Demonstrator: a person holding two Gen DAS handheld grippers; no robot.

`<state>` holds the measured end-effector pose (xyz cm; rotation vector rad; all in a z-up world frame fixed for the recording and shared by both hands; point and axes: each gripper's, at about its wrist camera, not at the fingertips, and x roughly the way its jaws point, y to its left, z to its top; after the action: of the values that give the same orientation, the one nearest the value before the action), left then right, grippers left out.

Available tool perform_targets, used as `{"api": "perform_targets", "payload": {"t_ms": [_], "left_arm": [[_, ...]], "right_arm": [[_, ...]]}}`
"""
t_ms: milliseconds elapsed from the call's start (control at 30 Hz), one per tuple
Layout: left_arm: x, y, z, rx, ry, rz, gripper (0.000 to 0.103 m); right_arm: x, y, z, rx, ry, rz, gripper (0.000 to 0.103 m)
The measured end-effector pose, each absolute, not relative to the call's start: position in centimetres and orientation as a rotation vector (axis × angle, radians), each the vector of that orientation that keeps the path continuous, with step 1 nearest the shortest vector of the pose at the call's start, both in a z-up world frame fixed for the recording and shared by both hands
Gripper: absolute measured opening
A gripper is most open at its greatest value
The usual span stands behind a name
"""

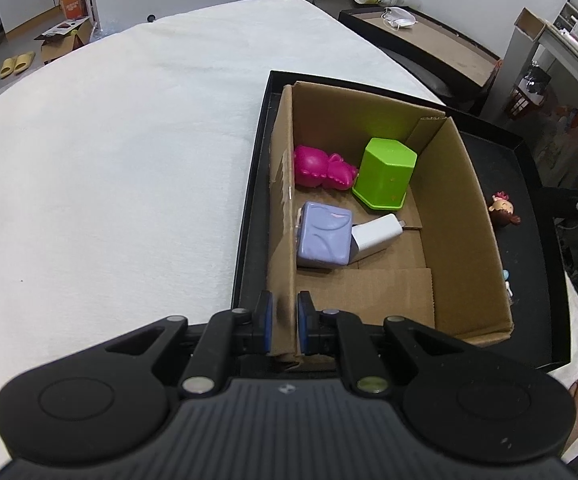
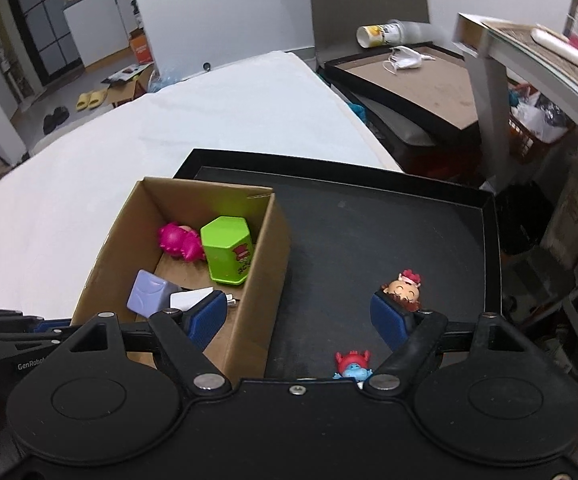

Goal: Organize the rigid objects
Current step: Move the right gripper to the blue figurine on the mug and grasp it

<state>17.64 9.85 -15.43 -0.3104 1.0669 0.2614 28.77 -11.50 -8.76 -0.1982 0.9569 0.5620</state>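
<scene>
The left gripper (image 1: 285, 322) sits low at the near corner of the cardboard box (image 1: 465, 216), its blue-padded fingers (image 1: 266, 320) drawn narrow on either side of the box's left wall and pinching that wall between them. The right gripper (image 2: 299, 316) hovers above the black tray (image 2: 369, 240), with its fingers (image 2: 387, 318) spread wide and nothing between them; its left finger overlaps the box's near right corner in view, and its right finger stands just in front of a small brown-haired figurine (image 2: 403, 290).

The box lies inside the tray, against the tray's left side. It holds four things: a magenta toy (image 1: 321, 168) at the far left, a green hexagonal container (image 1: 385, 174) just beside it to the right, a lavender block (image 1: 323, 236) nearer along the left wall, and a white charger (image 1: 375, 236) touching the block's right side. The box's near floor is bare cardboard.

On the tray floor outside the box, the brown-haired figurine stands to the right, and a small blue figurine with a red top (image 2: 353, 366) sits close to the right gripper's body, partly hidden by it. The rest of the tray floor to the right of the box is bare black. The tray rests on a white-covered worktop (image 1: 109, 160), which stretches wide and bare to the left; the tray's right rim lies near the worktop's right edge.
</scene>
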Motion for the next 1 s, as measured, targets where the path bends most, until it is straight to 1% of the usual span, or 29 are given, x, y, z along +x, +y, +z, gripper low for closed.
{"api": "perform_targets", "payload": {"t_ms": [367,467,600,667,733,900,1000], "left_arm": [[18.2,9.2,-15.3,-0.279,1.080,0.289,0.012],[18.3,9.2,-15.2,-0.282,1.087,0.294,0.012],[18.6,9.0,-15.4,-0.276,1.093,0.302,0.012],[18.7,8.8,-15.4,-0.269,1.095,0.305,0.012],[18.8,8.9,-15.6,-0.270,1.100,0.308,0.012],[19.1,9.0,-15.9,-0.272,1.113,0.313,0.012],[19.2,8.9,-15.9,-0.270,1.114,0.315,0.012]], "right_arm": [[30.9,-14.9,-11.0,-0.108,1.026,0.531,0.077],[31.4,-15.2,-11.8,-0.102,1.051,0.532,0.073],[31.9,-15.8,-13.2,-0.107,1.095,0.522,0.072],[32.1,-16.0,-14.0,-0.115,1.120,0.511,0.069],[32.3,-16.1,-14.7,-0.123,1.143,0.509,0.067],[32.6,-15.9,-16.1,-0.148,1.184,0.517,0.067],[32.8,-15.7,-17.0,-0.176,1.206,0.511,0.064]]}}
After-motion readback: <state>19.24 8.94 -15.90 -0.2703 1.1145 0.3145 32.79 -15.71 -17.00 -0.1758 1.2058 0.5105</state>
